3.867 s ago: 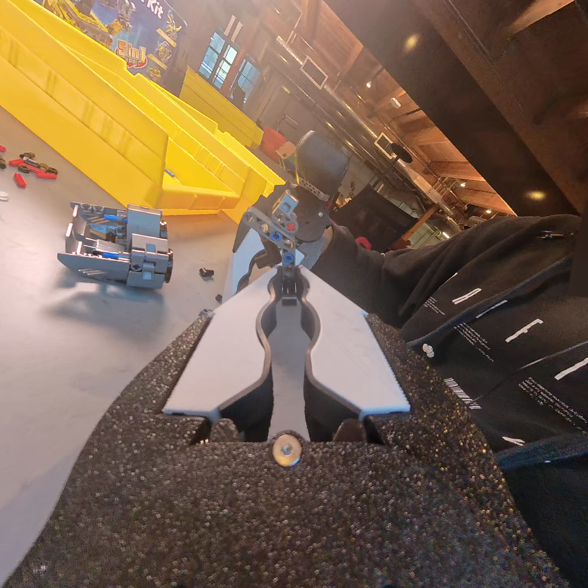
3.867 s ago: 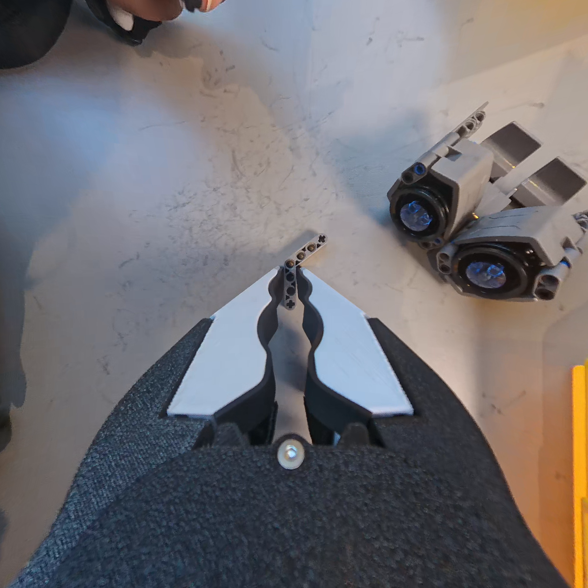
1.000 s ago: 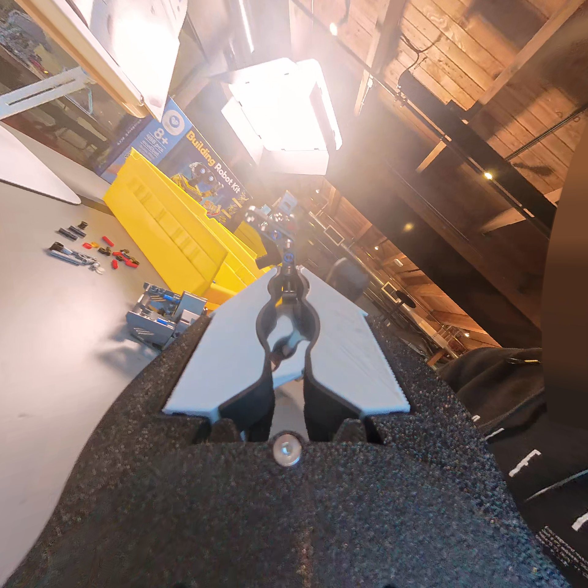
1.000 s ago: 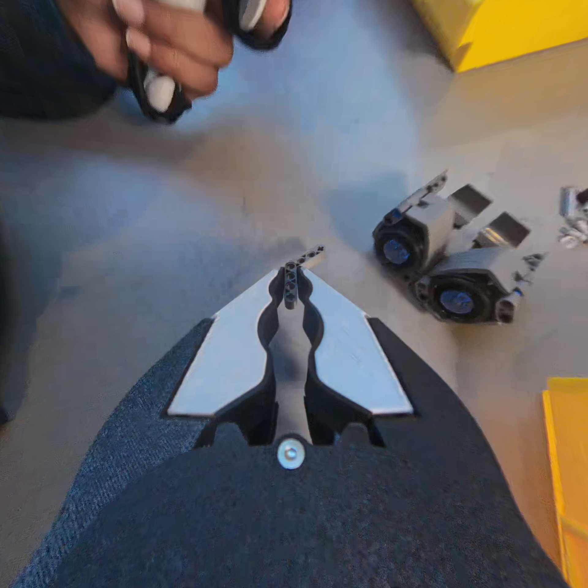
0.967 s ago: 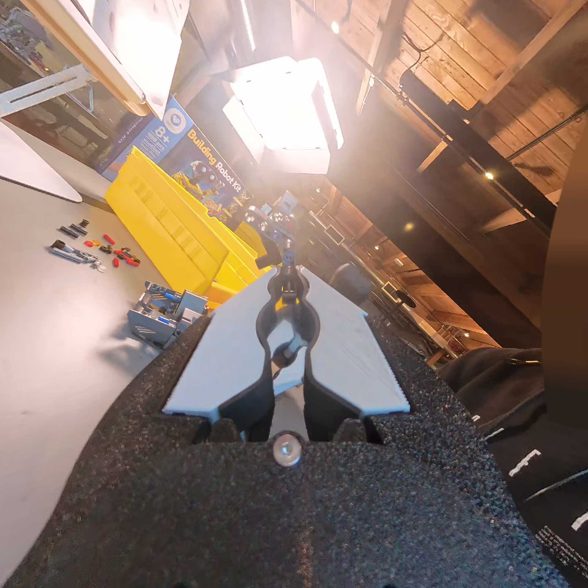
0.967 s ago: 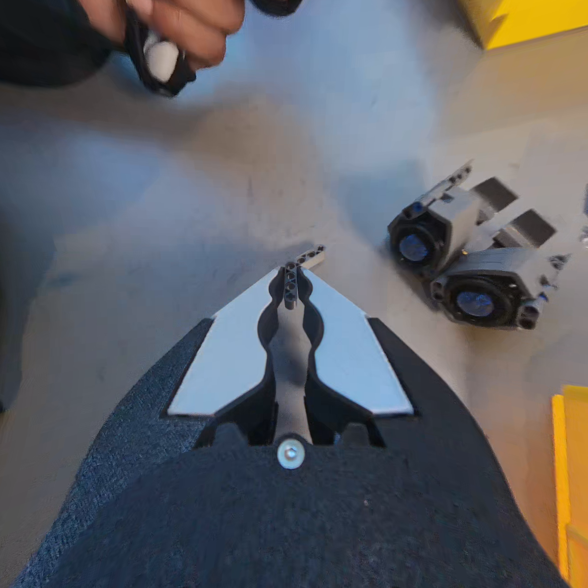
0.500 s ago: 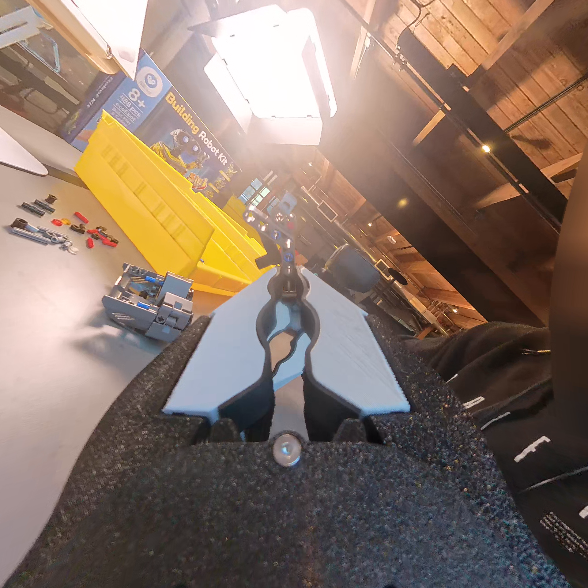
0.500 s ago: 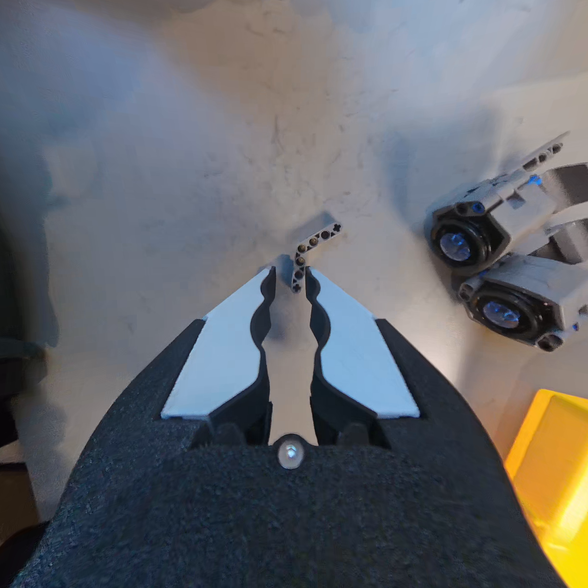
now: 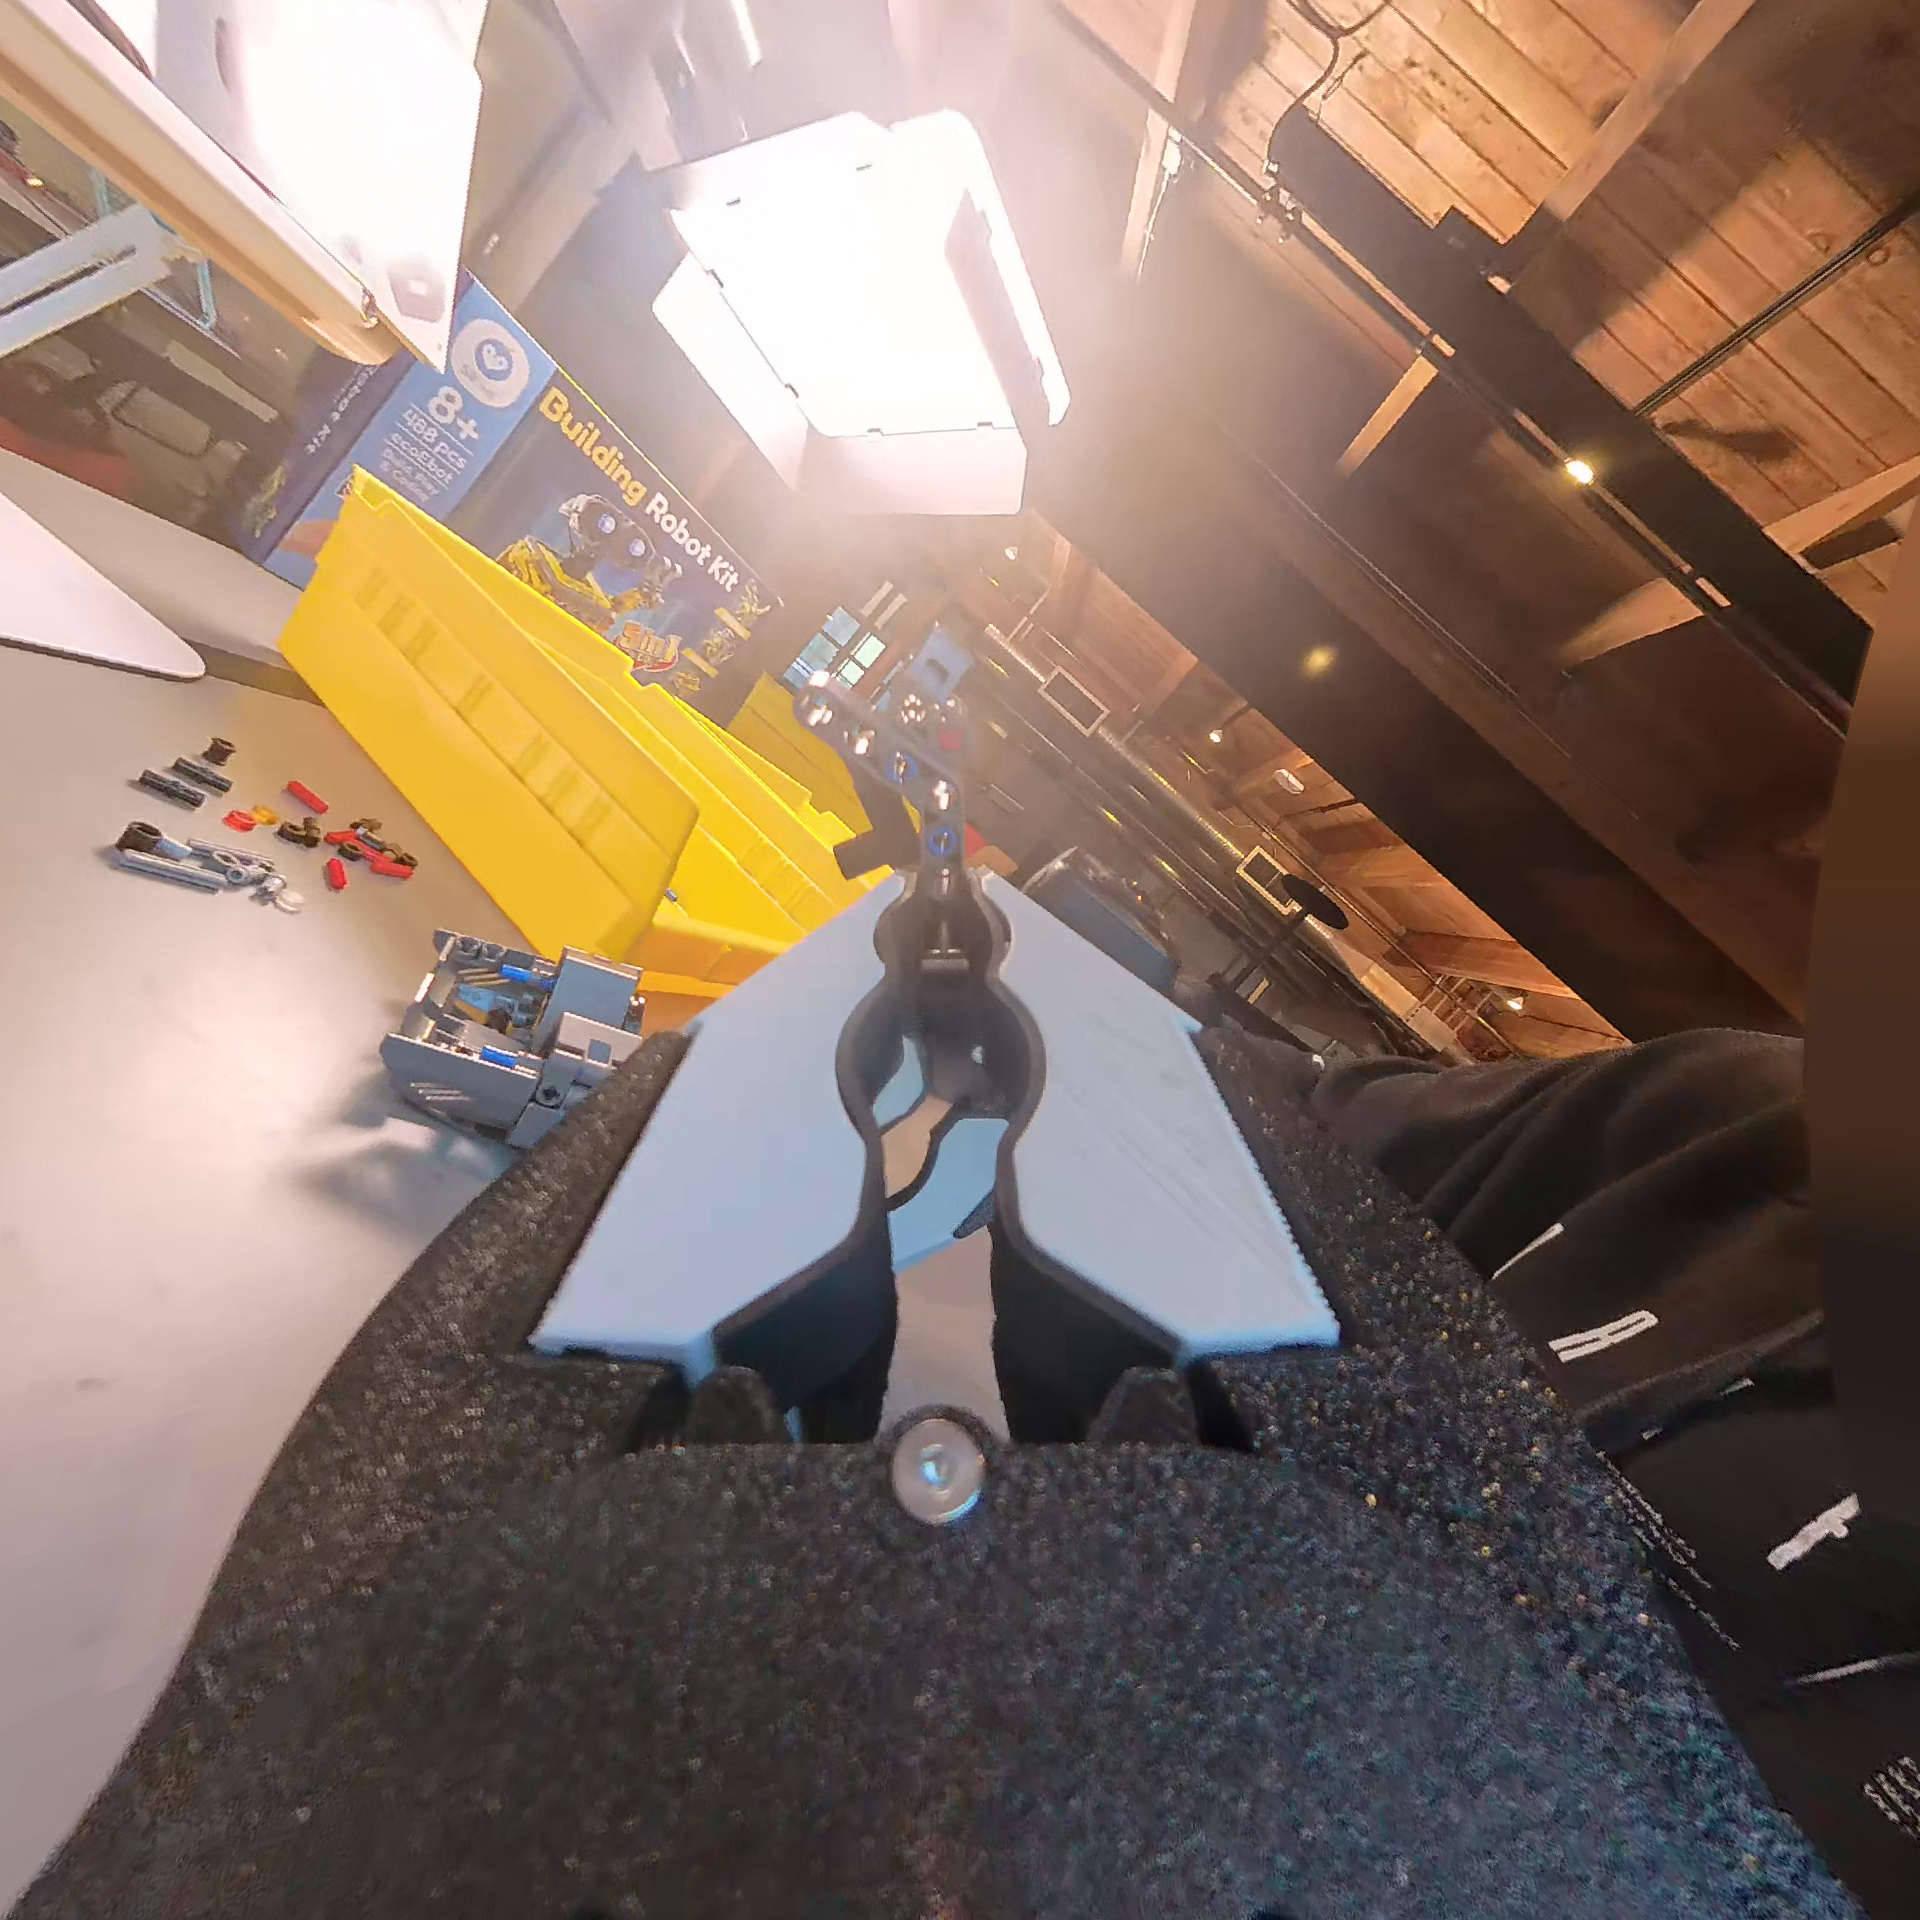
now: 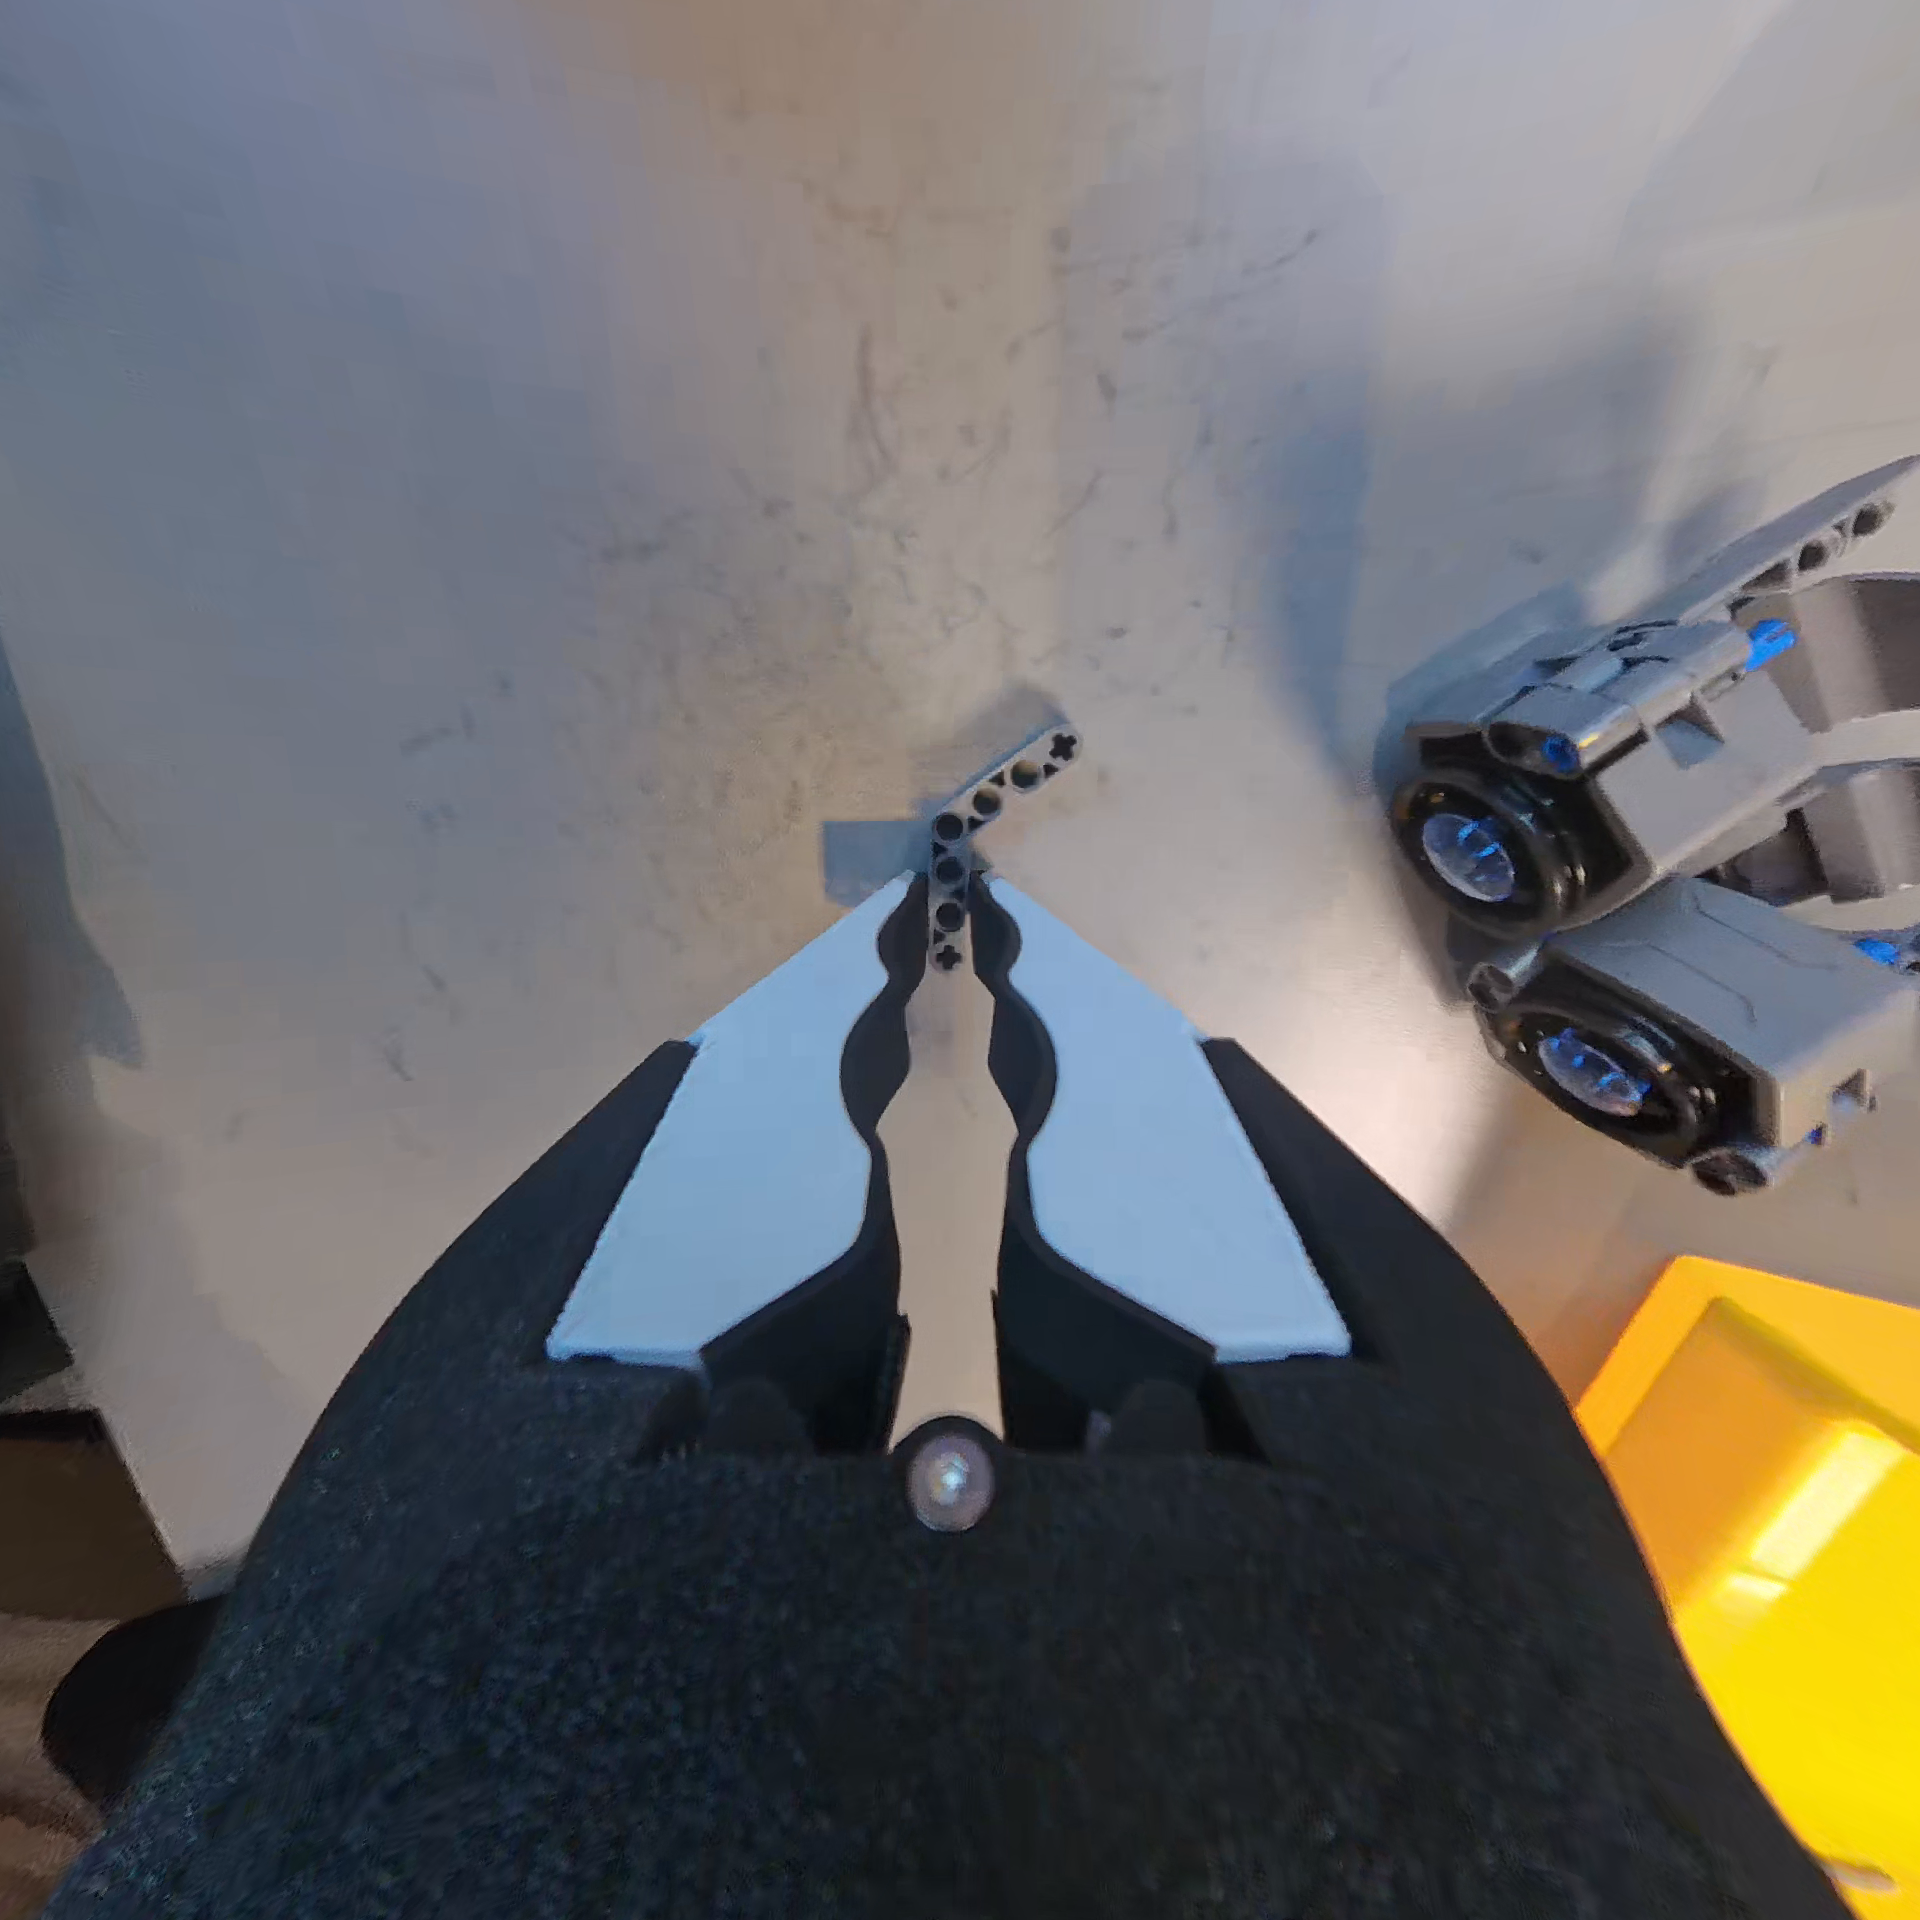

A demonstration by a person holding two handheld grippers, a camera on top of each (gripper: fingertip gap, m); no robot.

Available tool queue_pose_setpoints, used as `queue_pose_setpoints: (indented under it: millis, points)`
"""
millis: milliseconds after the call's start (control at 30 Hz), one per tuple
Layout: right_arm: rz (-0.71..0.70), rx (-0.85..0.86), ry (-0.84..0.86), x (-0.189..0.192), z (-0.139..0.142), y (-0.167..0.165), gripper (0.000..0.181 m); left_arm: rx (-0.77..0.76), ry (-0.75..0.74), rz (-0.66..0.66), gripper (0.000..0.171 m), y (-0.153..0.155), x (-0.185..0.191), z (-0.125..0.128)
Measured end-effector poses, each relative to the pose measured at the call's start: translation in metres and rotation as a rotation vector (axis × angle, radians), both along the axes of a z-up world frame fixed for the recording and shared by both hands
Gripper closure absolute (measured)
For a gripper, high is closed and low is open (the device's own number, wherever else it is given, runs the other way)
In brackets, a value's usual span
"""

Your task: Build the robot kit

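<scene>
My left gripper [image 9: 940, 896] is shut on a small grey beam assembly [image 9: 902, 740] with blue pins and a red pin. It holds the assembly up in the air, above the grey table [image 9: 156, 1143]. My right gripper [image 10: 950, 896] is shut on one arm of a bent grey beam [image 10: 1000, 792] with holes. The beam is low over the table [image 10: 623, 520], with its shadow close beside it. A grey block model with two blue-lensed round eyes [image 10: 1579, 935] lies to the right of the beam. The model also shows in the left wrist view [image 9: 509, 1029].
Yellow bins [image 9: 499, 727] stand behind the model, and a corner of one [image 10: 1766, 1507] is near my right gripper. Small red, black and grey parts [image 9: 260, 831] lie far left. A printed kit box [image 9: 488, 436] and a bright lamp panel [image 9: 862, 312] are behind. A black sleeve [image 9: 1558, 1143] is on the right. Some 20 cm of space lies between my two pairs of fingers.
My right gripper's jaws stood wider around the bent beam half a second ago and are now closed on it, nearer the table. The hand has left its view. My left gripper keeps its assembly raised.
</scene>
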State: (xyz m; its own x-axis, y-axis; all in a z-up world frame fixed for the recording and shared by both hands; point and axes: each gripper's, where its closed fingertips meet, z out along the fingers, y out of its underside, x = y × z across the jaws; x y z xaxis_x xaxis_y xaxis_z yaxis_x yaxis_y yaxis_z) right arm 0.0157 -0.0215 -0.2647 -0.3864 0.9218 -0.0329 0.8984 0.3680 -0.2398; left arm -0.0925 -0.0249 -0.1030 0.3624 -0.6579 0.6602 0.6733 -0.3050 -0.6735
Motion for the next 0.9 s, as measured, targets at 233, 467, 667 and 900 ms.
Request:
queue_pose_setpoints:
  millis: [233,467,667,900]
  points:
    - [-0.308,-0.461,0.582,-0.018,0.062,0.009,0.176,-0.009,0.001,-0.070,0.165,-0.003,0.015,-0.003]
    - [-0.454,-1.062,1.084,-0.031,0.150,0.022,0.176,-0.061,0.045,-0.158,0.165,-0.005,0.048,-0.018]
    - [-0.469,-1.194,1.065,-0.043,0.139,0.011,0.176,-0.098,0.065,-0.156,0.165,-0.001,0.052,-0.028]
    - [-0.498,-1.276,1.093,-0.045,0.144,0.011,0.176,-0.096,0.067,-0.152,0.165,-0.001,0.052,-0.028]
